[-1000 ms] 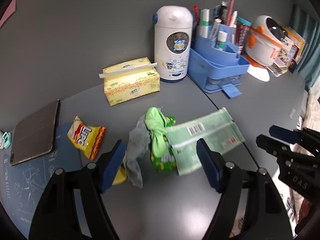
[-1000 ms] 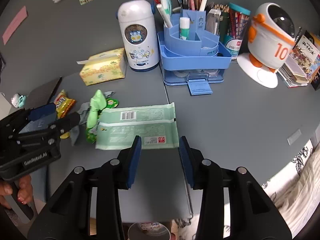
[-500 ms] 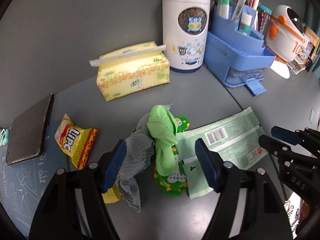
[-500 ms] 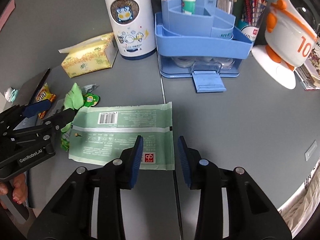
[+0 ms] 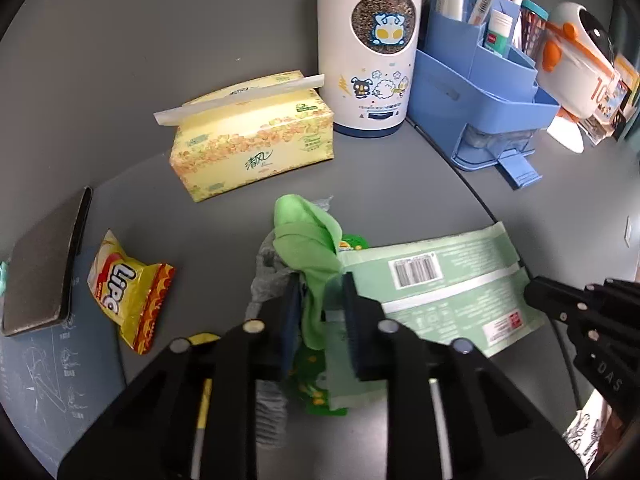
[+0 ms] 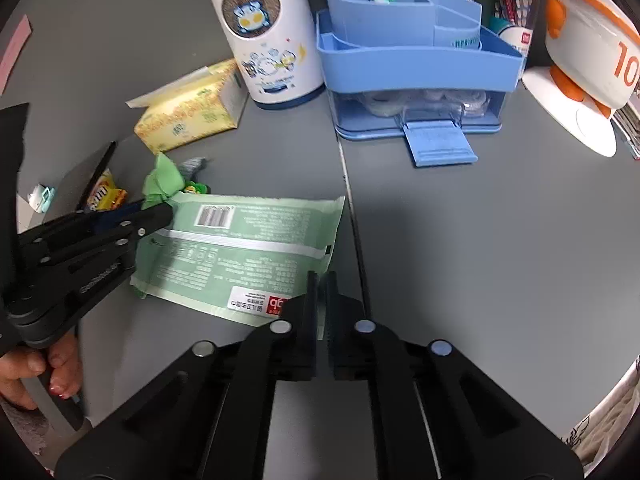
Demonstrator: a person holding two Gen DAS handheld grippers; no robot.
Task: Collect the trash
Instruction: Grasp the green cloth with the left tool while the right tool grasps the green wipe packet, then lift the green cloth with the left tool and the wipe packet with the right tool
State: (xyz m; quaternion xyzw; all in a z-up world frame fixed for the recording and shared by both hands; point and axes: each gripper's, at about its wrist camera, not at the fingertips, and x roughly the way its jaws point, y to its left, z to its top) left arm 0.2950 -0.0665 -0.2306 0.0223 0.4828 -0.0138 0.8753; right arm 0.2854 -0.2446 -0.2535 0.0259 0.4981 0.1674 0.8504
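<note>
A flat pale green wipes wrapper (image 5: 436,284) (image 6: 248,248) lies on the grey desk. A crumpled bright green wrapper (image 5: 310,248) (image 6: 162,180) and a grey one (image 5: 266,268) lie at its left end. My left gripper (image 5: 318,308) is shut on the crumpled green wrapper; it shows in the right wrist view (image 6: 156,214) at the wipes wrapper's left end. My right gripper (image 6: 321,292) is shut on the wipes wrapper's near right corner and shows in the left wrist view (image 5: 536,292). A yellow snack packet (image 5: 124,292) (image 6: 104,196) lies to the left.
A yellow tissue box (image 5: 252,152), a white canister (image 5: 372,48), a blue desk organiser (image 6: 412,68) with pens and a white and orange robot toy (image 6: 588,52) stand along the back. A dark tablet (image 5: 44,264) and a blue mat (image 5: 52,372) lie at the left.
Both grippers have moved forward and down and closed: the left on the crumpled green wrapper, the right on the wipes wrapper's corner. Both were open before.
</note>
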